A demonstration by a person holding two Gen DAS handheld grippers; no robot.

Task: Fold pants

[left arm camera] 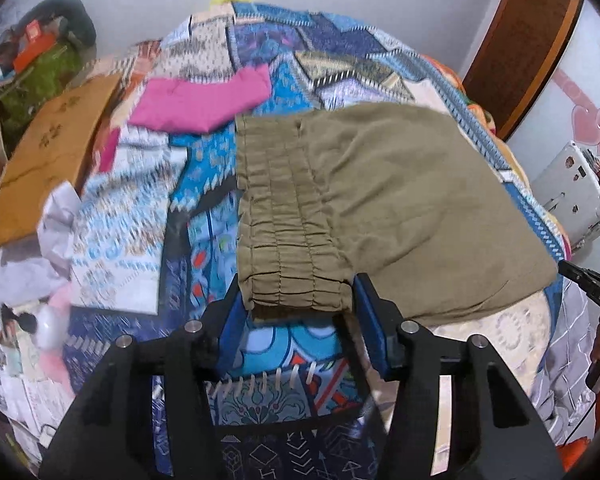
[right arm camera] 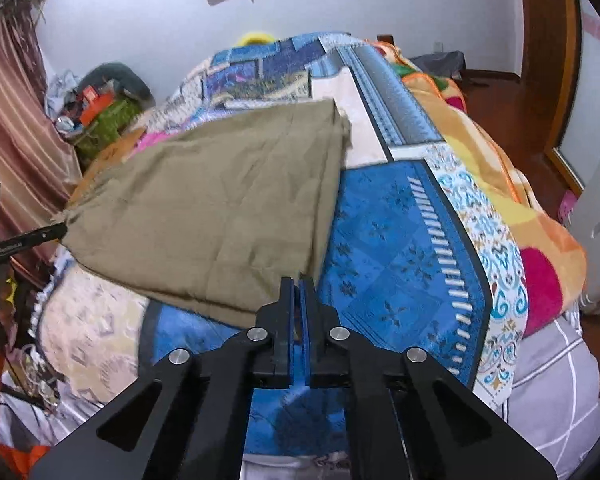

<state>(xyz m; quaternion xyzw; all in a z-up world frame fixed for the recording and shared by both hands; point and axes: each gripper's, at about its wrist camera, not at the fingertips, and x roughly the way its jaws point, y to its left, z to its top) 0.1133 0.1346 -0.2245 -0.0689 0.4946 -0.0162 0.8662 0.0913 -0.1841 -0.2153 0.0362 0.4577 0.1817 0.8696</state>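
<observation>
Olive-brown pants (left arm camera: 400, 200) lie folded across a patchwork bedspread (left arm camera: 148, 208). Their gathered elastic waistband (left arm camera: 292, 240) runs toward me in the left wrist view. My left gripper (left arm camera: 300, 300) straddles the near end of that waistband, its blue pads (left arm camera: 236, 316) pressing on both sides. In the right wrist view the pants (right arm camera: 220, 208) look taut and slightly raised, with the left gripper (right arm camera: 56, 232) at their far left corner. My right gripper (right arm camera: 299, 280) is shut, pinching the near corner of the leg end. It also shows at the pants' right edge as the right gripper (left arm camera: 572, 272).
A pink garment (left arm camera: 204, 100) lies behind the waistband, with a cardboard box (left arm camera: 48, 156) and white crumpled cloth (left arm camera: 56, 216) to its left. An orange blanket (right arm camera: 540, 220) hangs off the bed's right side. A clutter pile (right arm camera: 100, 112) stands by the wall.
</observation>
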